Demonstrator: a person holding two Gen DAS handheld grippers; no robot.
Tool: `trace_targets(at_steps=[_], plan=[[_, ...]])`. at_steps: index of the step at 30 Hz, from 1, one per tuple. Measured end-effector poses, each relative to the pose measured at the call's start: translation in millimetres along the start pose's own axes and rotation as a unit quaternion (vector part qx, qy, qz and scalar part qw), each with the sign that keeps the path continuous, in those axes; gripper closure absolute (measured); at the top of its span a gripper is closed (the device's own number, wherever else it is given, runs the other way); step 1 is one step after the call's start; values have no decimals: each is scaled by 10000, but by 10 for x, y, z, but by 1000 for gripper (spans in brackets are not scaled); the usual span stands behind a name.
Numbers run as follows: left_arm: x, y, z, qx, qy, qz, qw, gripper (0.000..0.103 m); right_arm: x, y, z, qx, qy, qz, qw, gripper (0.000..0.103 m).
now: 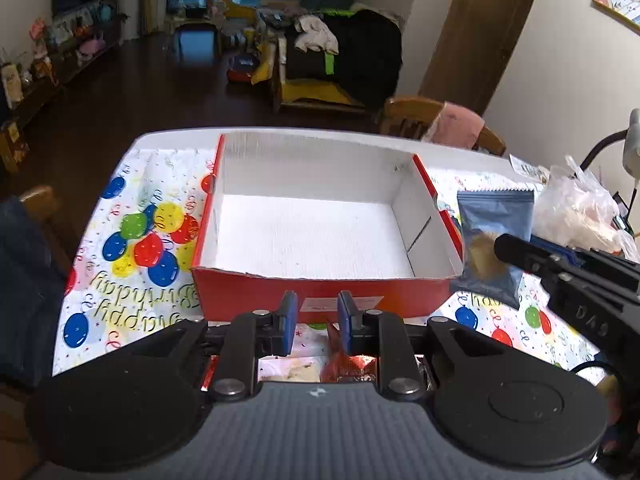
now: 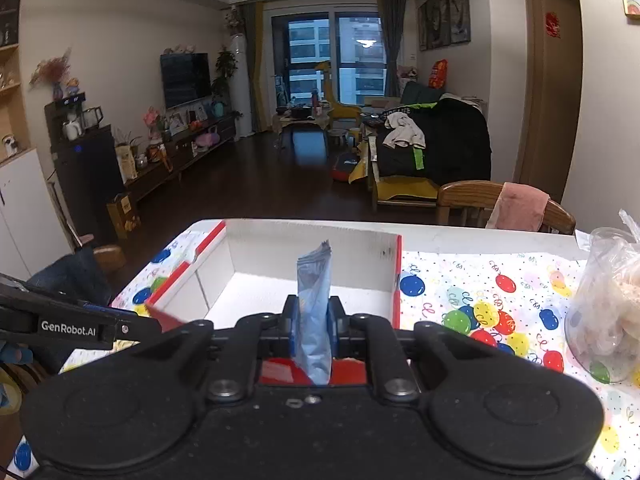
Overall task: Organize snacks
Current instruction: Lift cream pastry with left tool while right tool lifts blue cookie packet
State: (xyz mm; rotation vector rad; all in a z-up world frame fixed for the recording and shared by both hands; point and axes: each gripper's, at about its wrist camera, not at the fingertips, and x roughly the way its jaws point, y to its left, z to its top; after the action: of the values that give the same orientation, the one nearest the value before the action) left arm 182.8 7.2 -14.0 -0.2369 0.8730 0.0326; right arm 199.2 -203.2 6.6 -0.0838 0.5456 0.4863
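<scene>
Your right gripper [image 2: 314, 316] is squeezed tight on a blue snack packet [image 2: 314, 312], and the packet stands up tall between the two pads. In the left wrist view you can see that same blue snack packet [image 1: 494, 240] hanging up off the table, just past the right wall of the box, with the right gripper [image 1: 504, 250] pinching its lower part (there is a tan picture on the packet right there). The box [image 1: 320, 236] is red outside and white inside, its top is open, and nothing shows on its white floor. It sits on a table cover [image 1: 132, 240] with bright balloons and the words Happy Birthday. Your left gripper [image 1: 318, 316] hangs just in front of the near red wall of the box. Its blue pads [image 1: 288, 312] are close to each other with a small gap still showing, and I see nothing held between them. Below that gripper, something shiny red and silver [image 1: 348, 364] lies on the table, but most of it is hidden, so I cannot tell what it is. A clear plastic bag [image 2: 608, 304] with pale things inside sits far to the right on the table. A wooden chair [image 2: 472, 200] with a pink cloth [image 2: 520, 206] over it stands behind the table.
</scene>
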Motion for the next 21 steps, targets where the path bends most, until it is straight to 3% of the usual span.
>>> trace_targets(at_steps=[8,11,12,15,17,21], plan=[[309,185,-275,-219,701,-5,9973,81,16,-90,-116,173,207,121,9996,90],[396,197,-393,-176,874,80,9960,75,8,-82,-195,197,281,149,9993,90],[416,211,-432,-195,909,76,9956,69,-3,-84,-219,216,301,166,9992,90],[442,273,-533,-389,938,92,9948,26,-16,-80,-276,257,347,191,9989,90],[459,280,-604,-459,928,36,9946,25,-25,-83,-316,282,383,202,9987,90],[579,133,-690,-111,954,237,9951,25,-14,-93,-374,319,478,192,9982,90]])
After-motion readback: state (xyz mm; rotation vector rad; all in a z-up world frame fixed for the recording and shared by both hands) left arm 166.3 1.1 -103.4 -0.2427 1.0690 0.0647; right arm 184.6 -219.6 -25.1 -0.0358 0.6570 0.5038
